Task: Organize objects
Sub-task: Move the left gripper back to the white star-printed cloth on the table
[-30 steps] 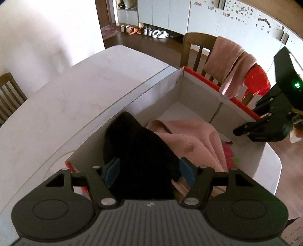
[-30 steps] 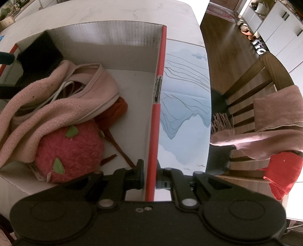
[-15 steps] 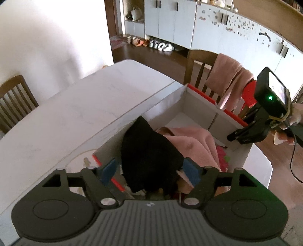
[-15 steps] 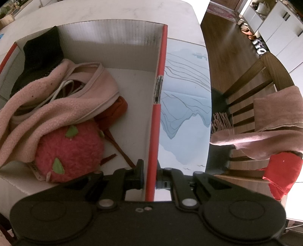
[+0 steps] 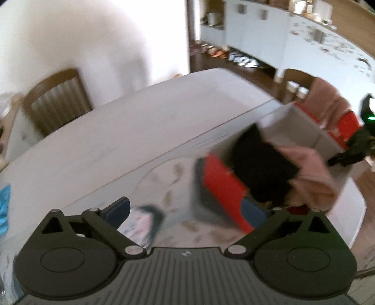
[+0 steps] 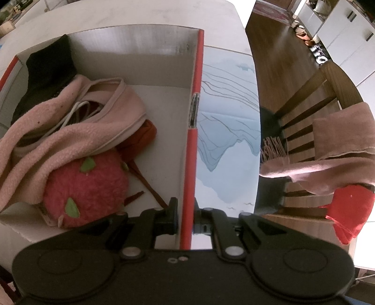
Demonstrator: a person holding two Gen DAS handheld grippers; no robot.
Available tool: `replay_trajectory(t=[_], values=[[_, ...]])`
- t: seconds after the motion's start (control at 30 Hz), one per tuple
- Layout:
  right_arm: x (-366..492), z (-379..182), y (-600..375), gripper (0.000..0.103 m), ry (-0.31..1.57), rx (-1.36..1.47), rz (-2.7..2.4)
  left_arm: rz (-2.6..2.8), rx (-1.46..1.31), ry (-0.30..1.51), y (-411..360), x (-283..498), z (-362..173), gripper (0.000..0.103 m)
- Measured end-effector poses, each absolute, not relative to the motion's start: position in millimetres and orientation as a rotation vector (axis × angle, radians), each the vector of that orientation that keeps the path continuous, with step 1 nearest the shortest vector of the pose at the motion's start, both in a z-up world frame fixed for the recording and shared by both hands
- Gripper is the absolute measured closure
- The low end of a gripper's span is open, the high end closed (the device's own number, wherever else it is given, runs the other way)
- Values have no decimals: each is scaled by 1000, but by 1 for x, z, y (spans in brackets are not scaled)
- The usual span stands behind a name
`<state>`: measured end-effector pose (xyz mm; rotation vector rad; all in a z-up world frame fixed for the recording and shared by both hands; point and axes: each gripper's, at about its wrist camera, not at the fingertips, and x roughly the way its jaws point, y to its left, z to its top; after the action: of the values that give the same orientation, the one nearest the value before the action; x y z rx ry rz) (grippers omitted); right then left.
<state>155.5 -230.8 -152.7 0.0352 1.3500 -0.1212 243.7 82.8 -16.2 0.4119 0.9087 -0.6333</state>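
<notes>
Cardboard makes up the box (image 6: 150, 58): corrugated grey-white walls inside, a glossy red skin outside, straight-sided and open at the top. The right tongs (image 6: 185, 219) are clenched on its near red wall, one finger inside and one outside. Ahead of them and to their left, inside the box, lies a fuzzy pink-red plush ball (image 6: 86, 187) with green felt leaves. Beyond it sprawls a nubbly pink fleece (image 6: 58, 133) with pale piping and a white cord, with an orange-red bundle (image 6: 143, 136) tucked under its edge. A matte black cloth (image 6: 46, 72) is slumped in the far left corner against the wall. To the right of these tongs a pale blue mat (image 6: 227, 131) printed with thin mountain lines lies flat on the tabletop (image 6: 131, 14), and past it stands a slatted wooden chair (image 6: 311, 112) draped with a fringed pink scarf.

The left tongs (image 5: 185, 208) are spread wide with nothing between them. The left wrist view is blurred; the box (image 5: 222, 185) sits ahead and to their right, black cloth (image 5: 260, 164) showing above its rim beside the pink fleece (image 5: 311, 171).

A second ago the left tongs held the black cloth just over the box; now they have let it go, backed away and swung left. The right tongs' grip on the wall is unchanged.
</notes>
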Motion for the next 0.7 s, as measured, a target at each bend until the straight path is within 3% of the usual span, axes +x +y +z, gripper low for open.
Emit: replay_trajectory(t=[0.23,0.7], values=[[157,-154,-230,94,1362,31,-129,-529,381,927,128,273,-53,0],[158,-153,-228,94,1373,31,-160,-419,376,1073,149,328,-148,0]])
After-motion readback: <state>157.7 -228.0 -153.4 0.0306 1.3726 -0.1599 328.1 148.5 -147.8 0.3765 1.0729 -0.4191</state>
